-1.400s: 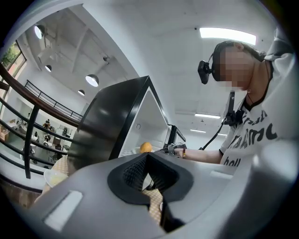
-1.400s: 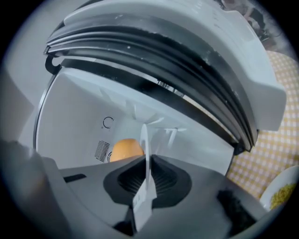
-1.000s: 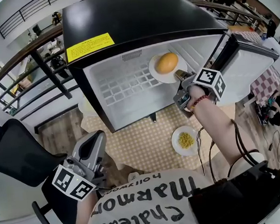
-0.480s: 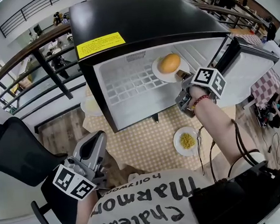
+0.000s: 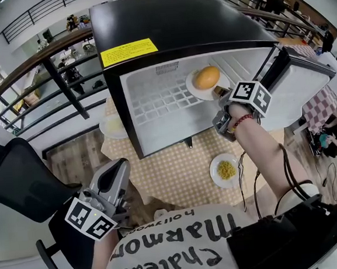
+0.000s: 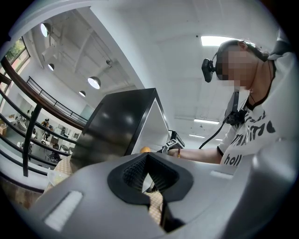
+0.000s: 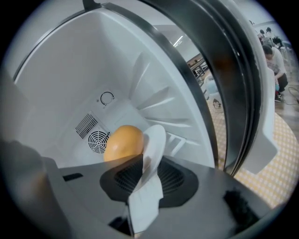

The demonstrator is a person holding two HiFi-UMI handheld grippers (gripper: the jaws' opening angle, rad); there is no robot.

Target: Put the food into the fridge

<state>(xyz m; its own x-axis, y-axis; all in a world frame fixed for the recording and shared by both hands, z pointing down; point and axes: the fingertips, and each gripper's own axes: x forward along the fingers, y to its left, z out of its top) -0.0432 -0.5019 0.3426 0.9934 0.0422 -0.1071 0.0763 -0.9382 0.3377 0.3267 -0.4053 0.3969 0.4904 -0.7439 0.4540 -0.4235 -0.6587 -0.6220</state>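
Right gripper [image 7: 149, 183] just opening, half-wide — plate [image 7: 155, 140] rim between

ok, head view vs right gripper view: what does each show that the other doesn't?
Head view only: the left gripper, a plate of yellow food on the table, the yellow label on the fridge. Right gripper view only: the fan vent on the fridge's back wall. Both: the orange food on its plate inside the fridge, rim between the right gripper's jaws, which have just been opening.
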